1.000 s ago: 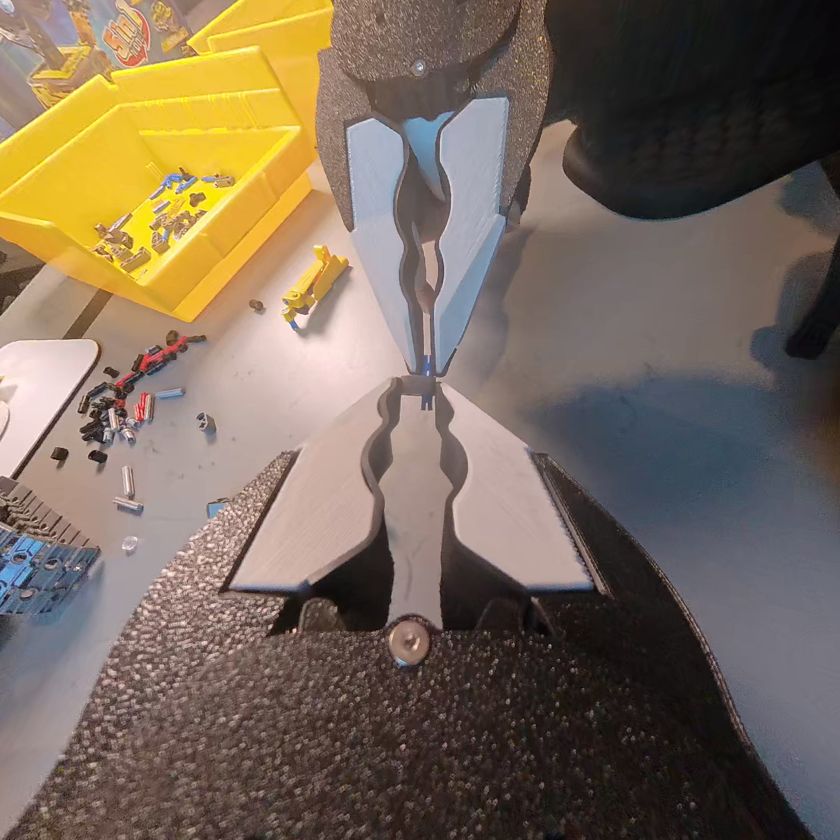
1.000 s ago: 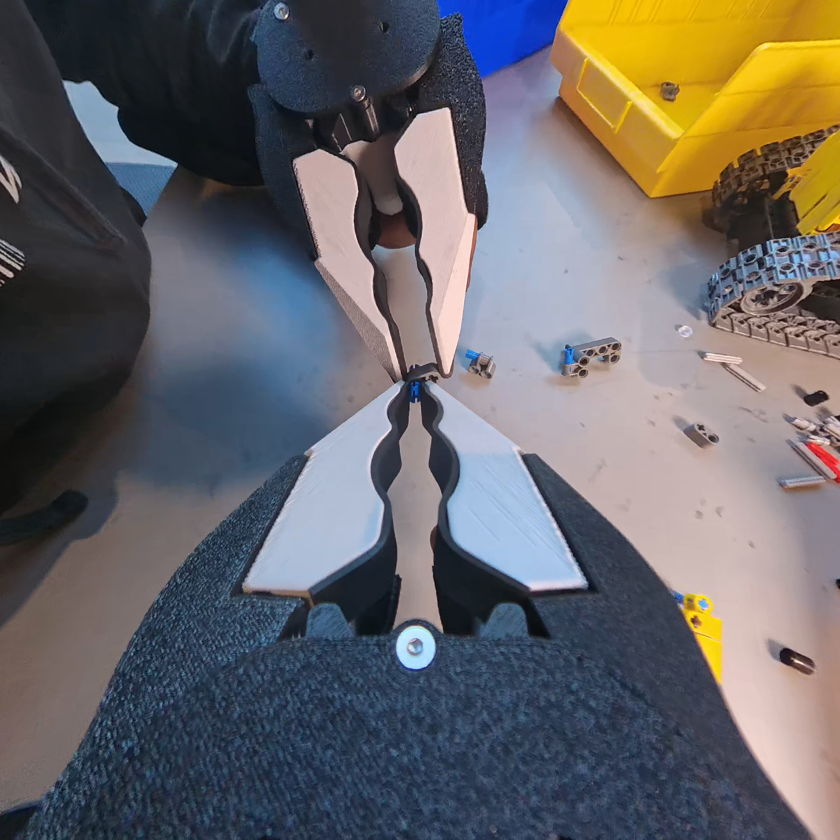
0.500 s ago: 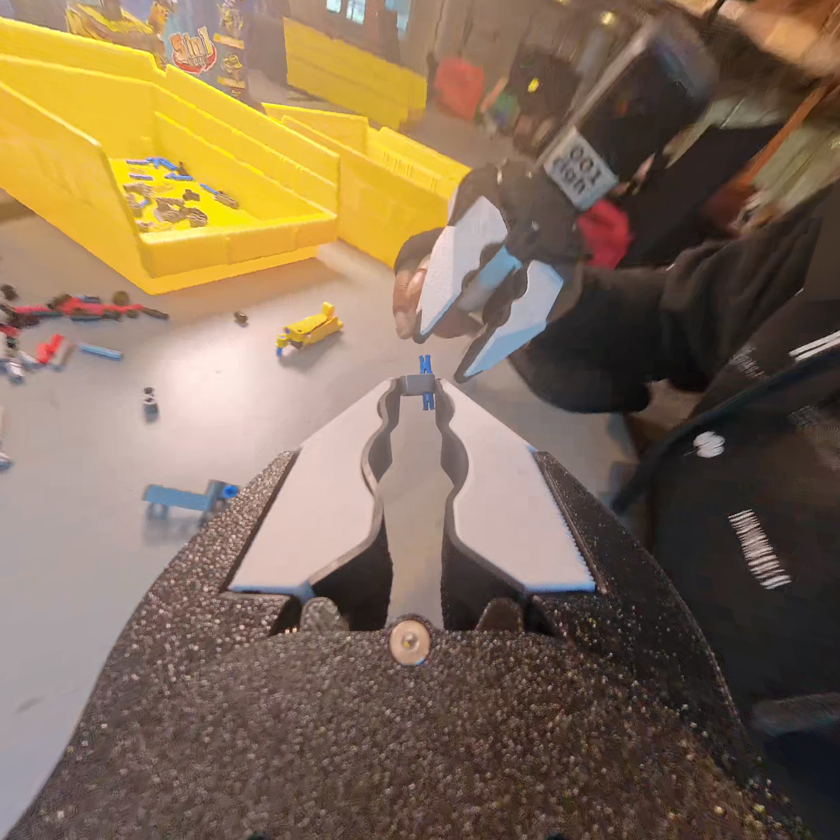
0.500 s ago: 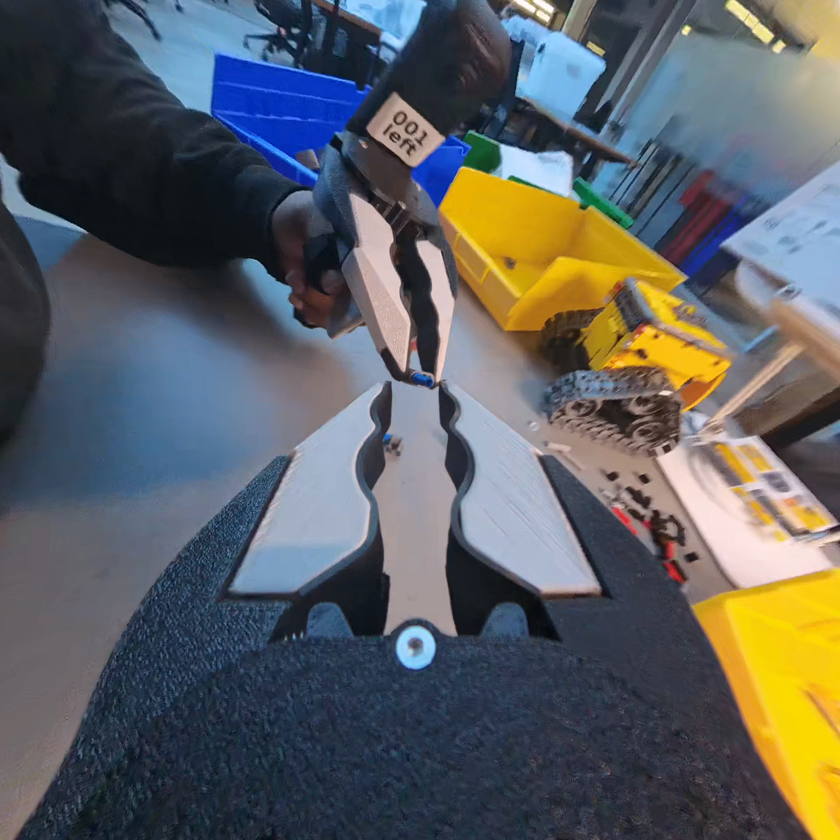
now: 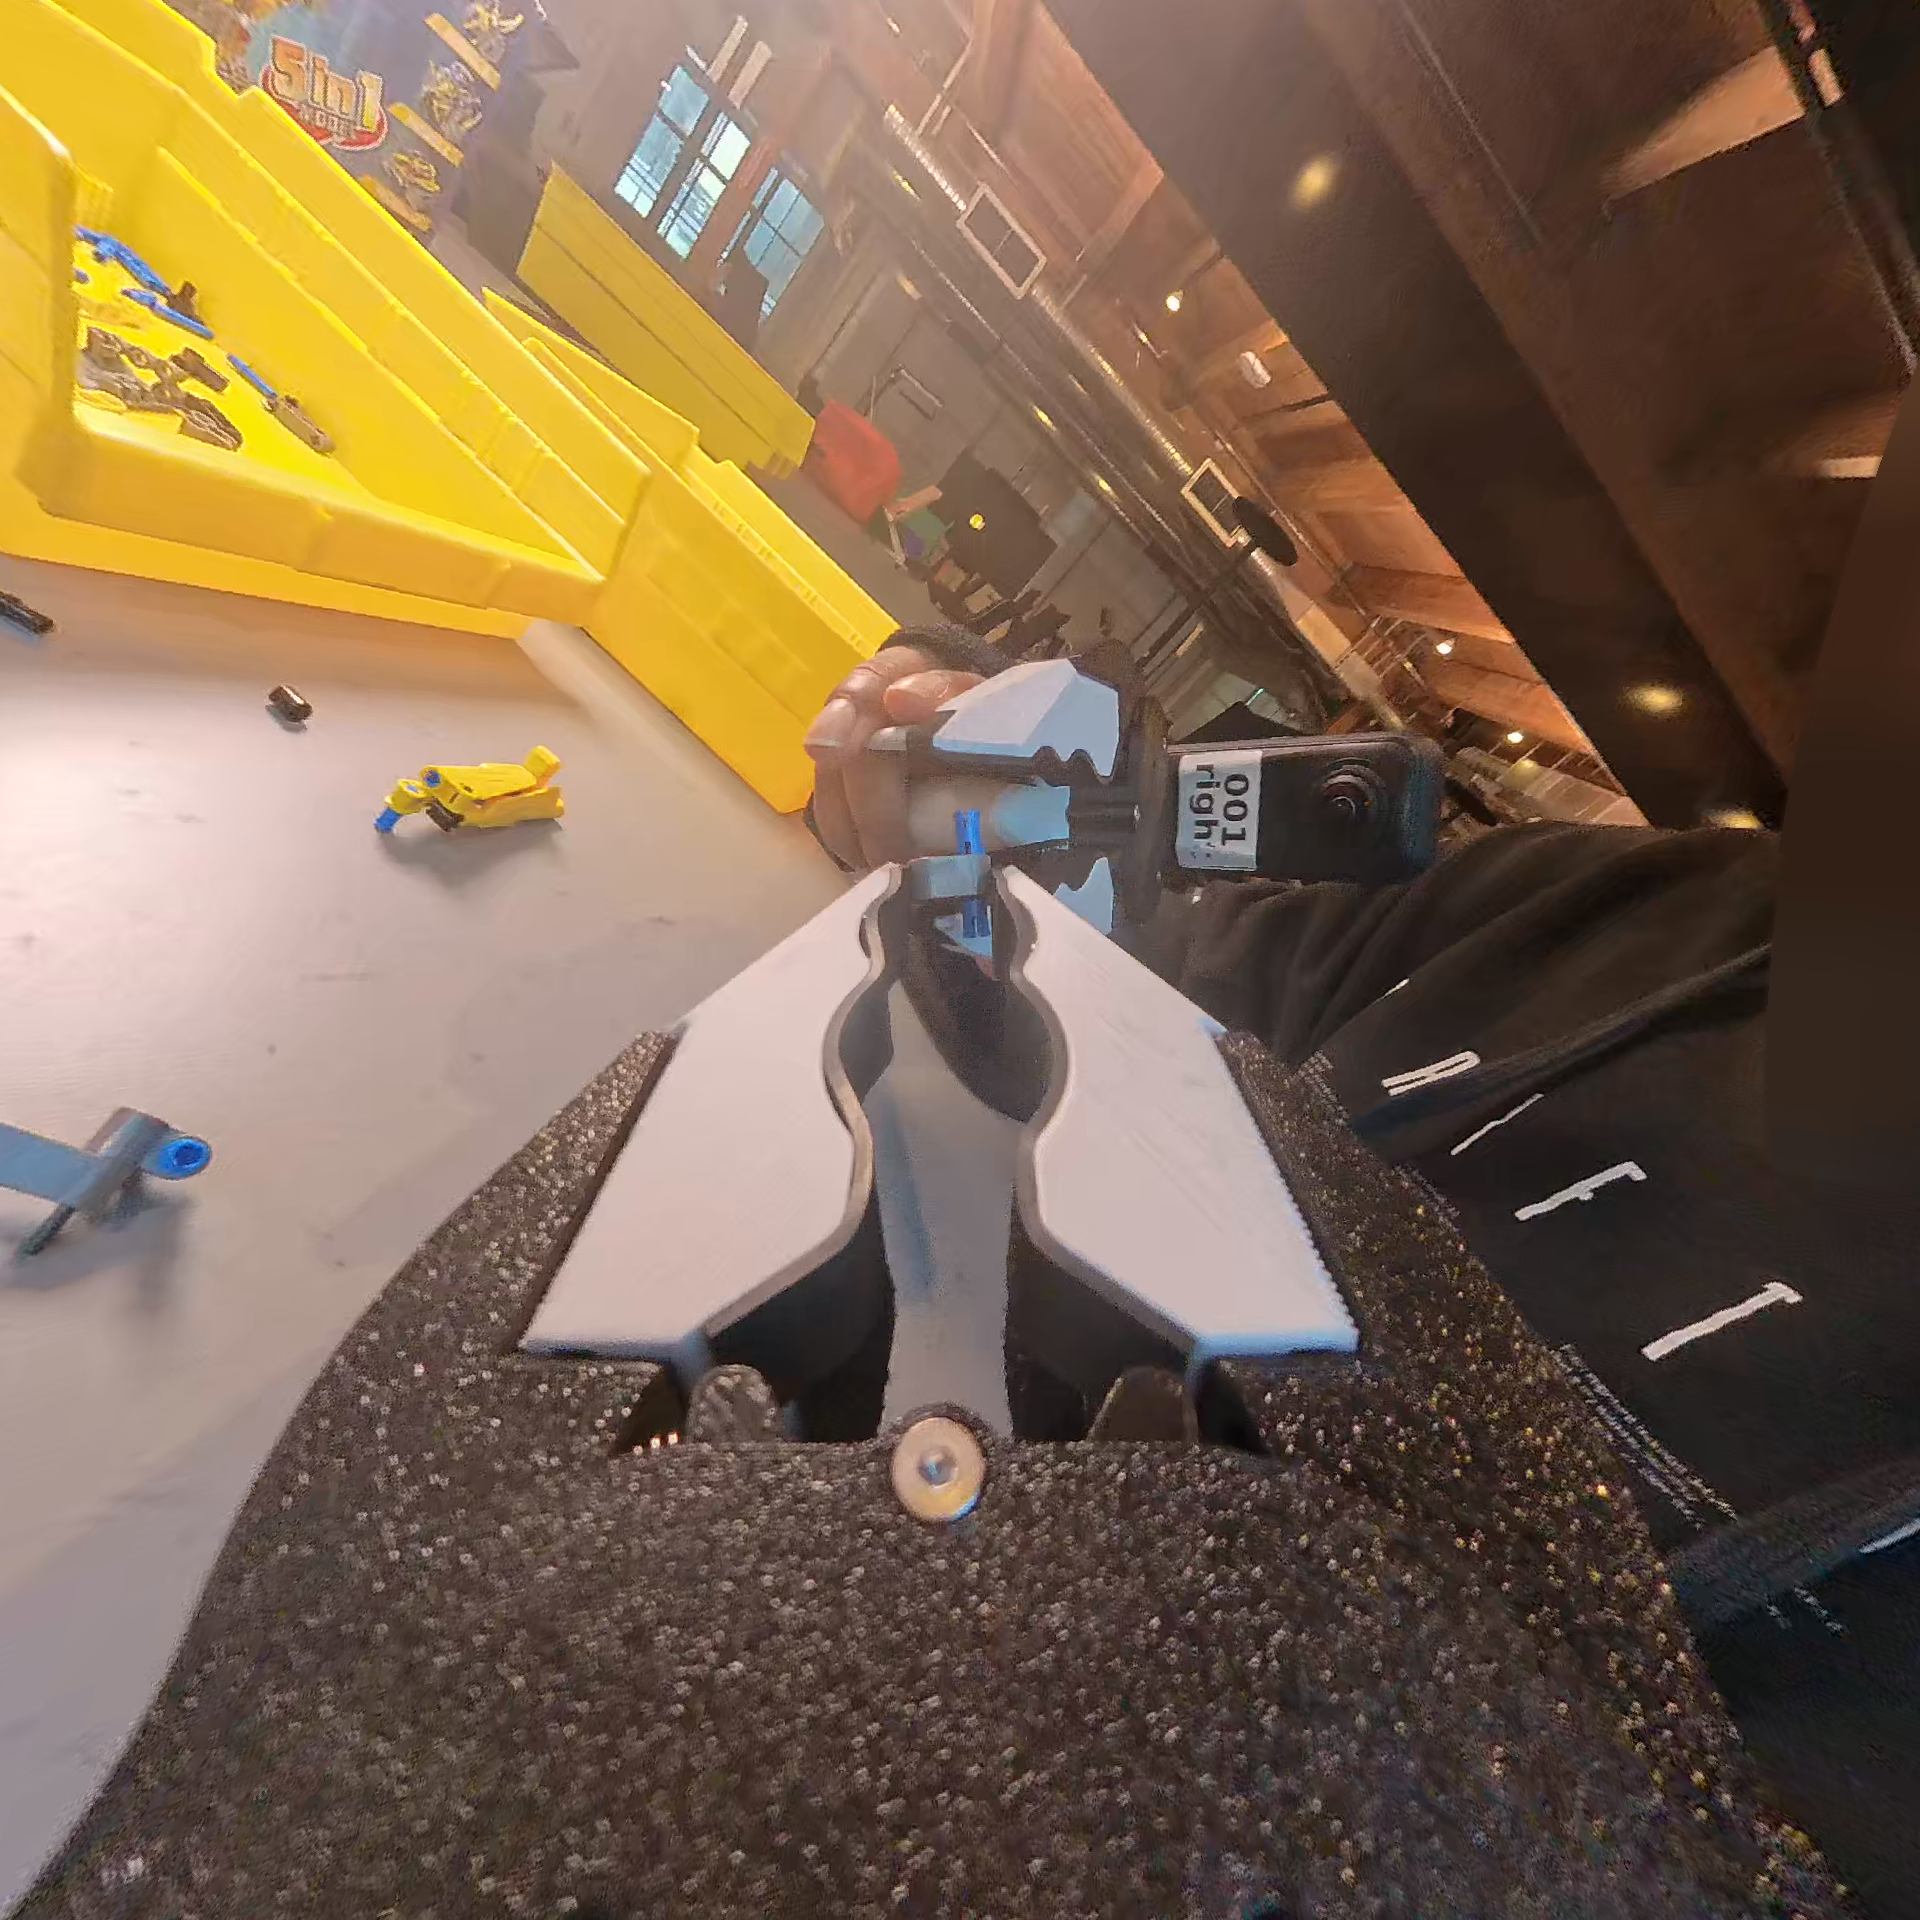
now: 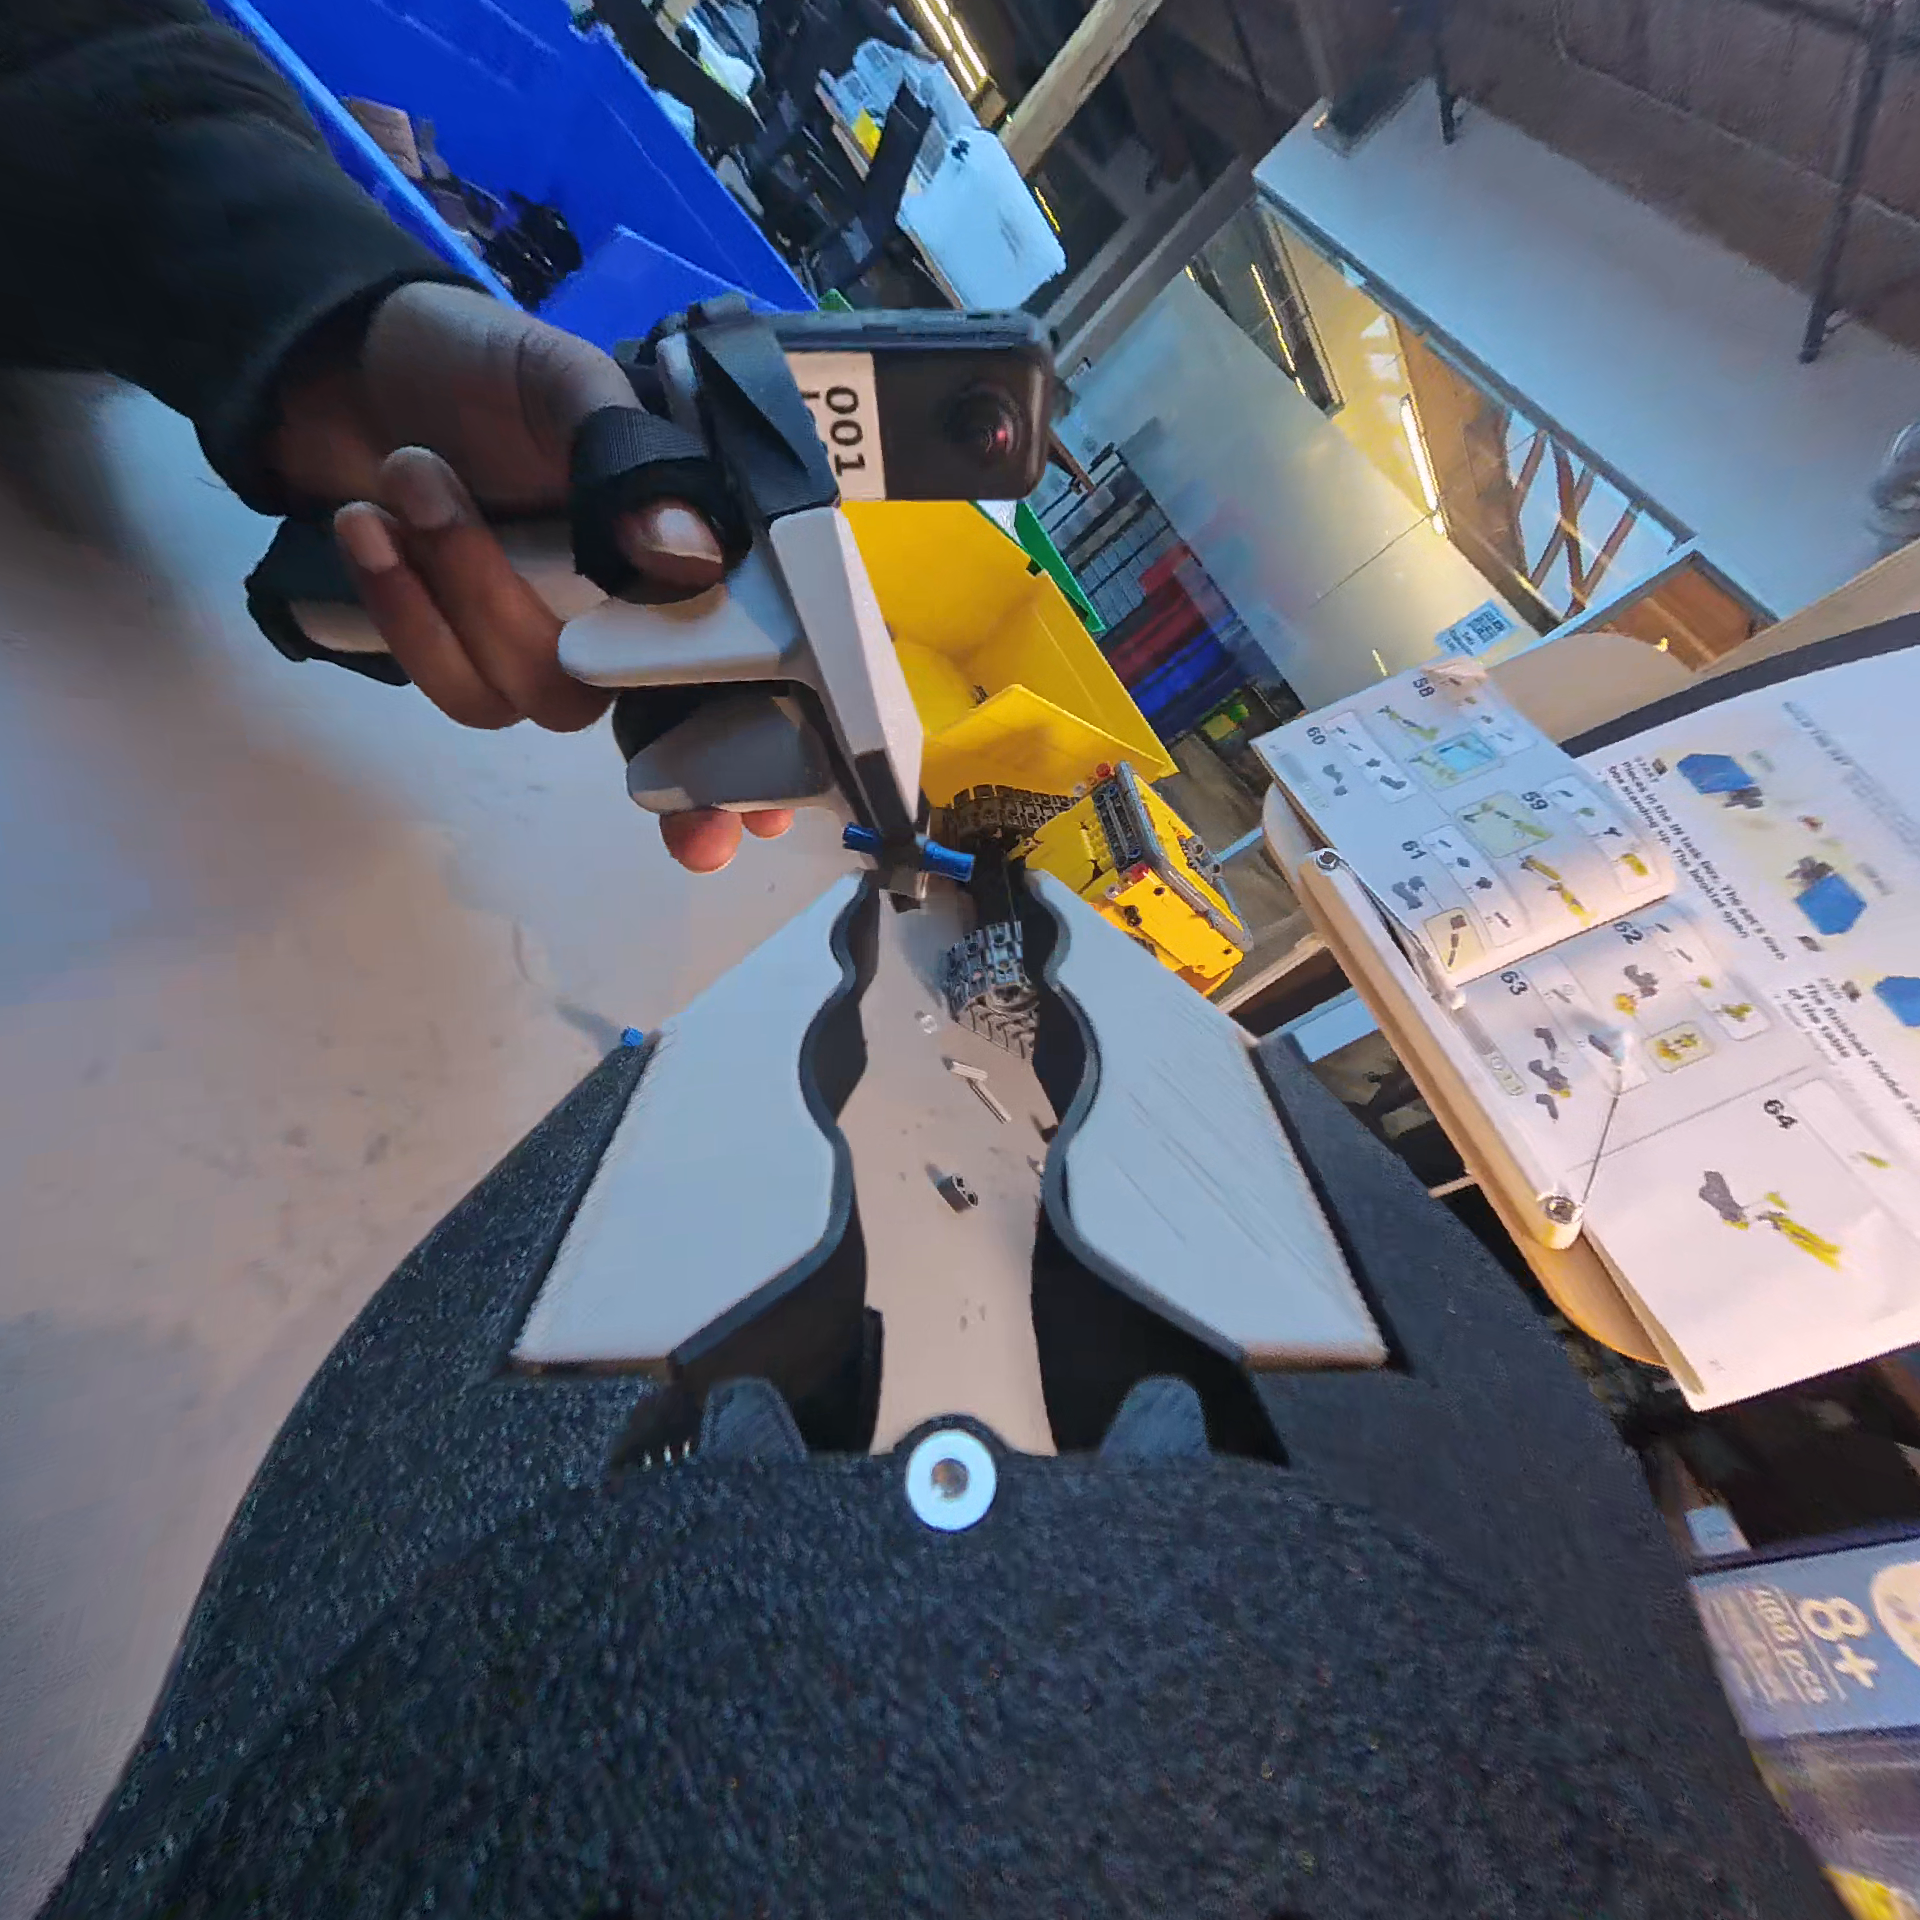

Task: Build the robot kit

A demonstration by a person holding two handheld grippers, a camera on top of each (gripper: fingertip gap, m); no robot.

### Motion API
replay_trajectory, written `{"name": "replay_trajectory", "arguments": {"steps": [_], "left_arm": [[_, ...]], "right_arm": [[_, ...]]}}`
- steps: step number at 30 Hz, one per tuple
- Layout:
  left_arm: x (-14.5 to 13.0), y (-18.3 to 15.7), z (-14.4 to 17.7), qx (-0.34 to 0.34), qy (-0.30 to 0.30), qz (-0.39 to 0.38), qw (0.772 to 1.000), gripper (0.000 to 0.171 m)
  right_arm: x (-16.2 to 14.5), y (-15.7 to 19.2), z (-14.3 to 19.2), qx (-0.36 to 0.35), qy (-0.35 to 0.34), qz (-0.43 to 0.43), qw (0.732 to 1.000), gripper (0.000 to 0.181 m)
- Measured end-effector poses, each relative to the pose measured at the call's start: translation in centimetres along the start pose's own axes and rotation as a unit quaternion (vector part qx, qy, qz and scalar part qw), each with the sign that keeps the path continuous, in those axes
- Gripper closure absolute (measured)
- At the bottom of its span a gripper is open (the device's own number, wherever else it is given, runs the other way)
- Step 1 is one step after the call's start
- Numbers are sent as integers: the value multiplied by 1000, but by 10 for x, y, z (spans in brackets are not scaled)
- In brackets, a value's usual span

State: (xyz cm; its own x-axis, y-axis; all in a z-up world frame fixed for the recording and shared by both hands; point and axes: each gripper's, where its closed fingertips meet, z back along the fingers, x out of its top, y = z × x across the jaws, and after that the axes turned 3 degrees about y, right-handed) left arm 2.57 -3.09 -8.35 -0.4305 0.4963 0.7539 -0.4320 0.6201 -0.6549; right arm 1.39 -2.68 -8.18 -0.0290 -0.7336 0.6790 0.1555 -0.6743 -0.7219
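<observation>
Right gripper (image 6: 945, 894) now apart; left gripper (image 5: 948, 883) keeps grey piece (image 5: 940, 878).

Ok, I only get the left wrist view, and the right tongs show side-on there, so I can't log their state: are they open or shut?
Observer: In the right wrist view the right tongs are open, gripping nothing; the grey connector with blue pin sits only in the left tongs.
Operator: What's behind that part?
Observer: A yellow tracked vehicle model on the table.
Operator: Any guide nearby?
Observer: An open instruction booklet on a stand, to the right.
</observation>
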Motion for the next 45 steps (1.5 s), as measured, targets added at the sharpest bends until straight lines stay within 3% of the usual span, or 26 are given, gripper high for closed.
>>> {"name": "replay_trajectory", "arguments": {"steps": [13,19,27,30,38,45], "left_arm": [[-1,-3,-1,-34,-12,66,997,159],[-4,3,1,-41,17,79,996,157],[-48,-13,3,-99,147,101,979,157],[-52,-16,4,-114,158,106,975,157],[-46,-10,4,-100,142,111,979,157],[-33,5,13,-33,119,29,992,159]], "right_arm": [[5,9,0,-5,12,54,998,167],[0,12,-3,15,1,4,1000,165],[13,59,14,181,-46,-8,982,163],[15,62,20,213,-48,-33,975,173],[10,54,15,228,-50,-141,962,174],[-4,33,6,198,-39,-231,952,174]]}}
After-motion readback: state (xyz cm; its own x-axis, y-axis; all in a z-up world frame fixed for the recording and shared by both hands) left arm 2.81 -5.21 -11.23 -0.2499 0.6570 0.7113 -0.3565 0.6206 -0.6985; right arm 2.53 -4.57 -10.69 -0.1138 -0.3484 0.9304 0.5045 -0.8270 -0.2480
